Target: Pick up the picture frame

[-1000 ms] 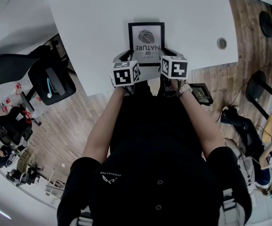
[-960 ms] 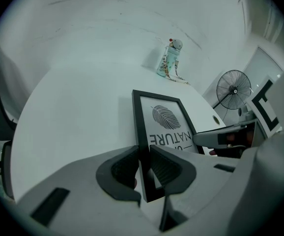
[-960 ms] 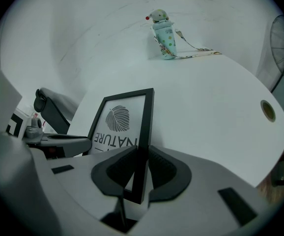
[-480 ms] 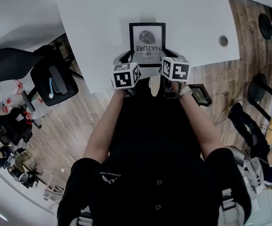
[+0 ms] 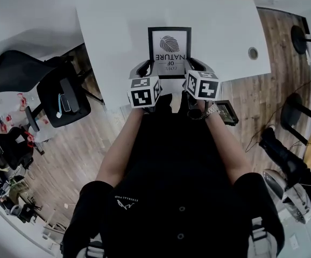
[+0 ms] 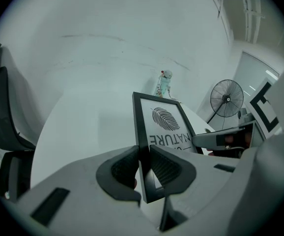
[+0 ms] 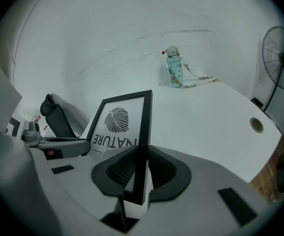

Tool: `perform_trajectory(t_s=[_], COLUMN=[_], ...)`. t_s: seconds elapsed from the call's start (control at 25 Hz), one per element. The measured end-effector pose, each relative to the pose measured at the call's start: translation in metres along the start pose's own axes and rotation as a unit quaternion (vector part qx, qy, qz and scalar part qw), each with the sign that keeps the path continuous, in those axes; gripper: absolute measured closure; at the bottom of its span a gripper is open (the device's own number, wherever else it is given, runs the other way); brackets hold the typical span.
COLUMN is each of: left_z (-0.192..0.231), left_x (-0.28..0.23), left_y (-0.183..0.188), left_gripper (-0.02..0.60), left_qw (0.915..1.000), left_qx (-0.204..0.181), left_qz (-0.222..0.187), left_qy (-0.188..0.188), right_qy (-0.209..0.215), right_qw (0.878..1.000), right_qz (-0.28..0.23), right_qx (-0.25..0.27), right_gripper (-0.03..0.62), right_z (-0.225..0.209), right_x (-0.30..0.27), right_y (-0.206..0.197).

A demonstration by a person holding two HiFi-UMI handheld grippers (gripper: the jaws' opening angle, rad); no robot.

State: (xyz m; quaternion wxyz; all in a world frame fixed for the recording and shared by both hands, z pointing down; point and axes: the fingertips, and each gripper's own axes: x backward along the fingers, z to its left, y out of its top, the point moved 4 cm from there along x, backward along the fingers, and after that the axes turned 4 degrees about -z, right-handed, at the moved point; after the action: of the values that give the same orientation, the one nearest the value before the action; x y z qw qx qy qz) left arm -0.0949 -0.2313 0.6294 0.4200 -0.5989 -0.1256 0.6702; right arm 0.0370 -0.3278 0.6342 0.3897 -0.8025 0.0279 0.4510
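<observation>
Slippage is my main worry. My left tongs point(image 6: 144, 167) are closed partway on the left rail of the picture frame point(image 5: 169, 51), pads pressing on both faces near its lower corner. My right tongs point(image 7: 141, 170) pinch the right rail the same way. The frame sits between them over the near edge of the white table point(image 5: 112, 20), print up toward me with its lettering upside down. It looks clear of the tabletop, though I cannot tell for sure about its far end.

Both grips bite only a narrow strip at the bottom corners, so most of the frame reaches out ahead of the pads. If I tilt it further, that weight could lever it round and let it pivot or slide out. If my hands drift apart or turn unevenly, I could twist the frame or pull one rail free, leaving it dangling from one corner. Squeezing harder has its own risk: if the front is glass, the pads could crack it. Being this close to the table edge, a drop could land on the wooden floor point(image 5: 252, 98) instead of the table.
</observation>
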Motion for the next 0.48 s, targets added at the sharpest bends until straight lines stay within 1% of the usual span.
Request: perform_trajectory(t_s=[0.2,0.32,0.48], left_z=[-0.005,-0.009,-0.013], left_x=[0.017,0.032,0.044], left_y=[0.021,0.039,0.057], left_gripper=[0.505,0.505,0.505], left_qw=[0.9991,0.9971,0.9939], left_qx=[-0.011,-0.022,-0.025], left_qz=[-0.040,-0.073,-0.107], left_qy=[-0.001,0.002,-0.002], right_qy=[0.002,0.002,-0.002], right_qw=[0.999,0.997,0.993], right_qz=[-0.041,-0.072,-0.110], right_qx=[0.018,0.030,0.046], right_gripper=[0.526,0.526,0.526], right_z=[0.010,0.017,0.024], right_x=[0.019,0.033,0.051], right_y=[0.020,0.037,0.057])
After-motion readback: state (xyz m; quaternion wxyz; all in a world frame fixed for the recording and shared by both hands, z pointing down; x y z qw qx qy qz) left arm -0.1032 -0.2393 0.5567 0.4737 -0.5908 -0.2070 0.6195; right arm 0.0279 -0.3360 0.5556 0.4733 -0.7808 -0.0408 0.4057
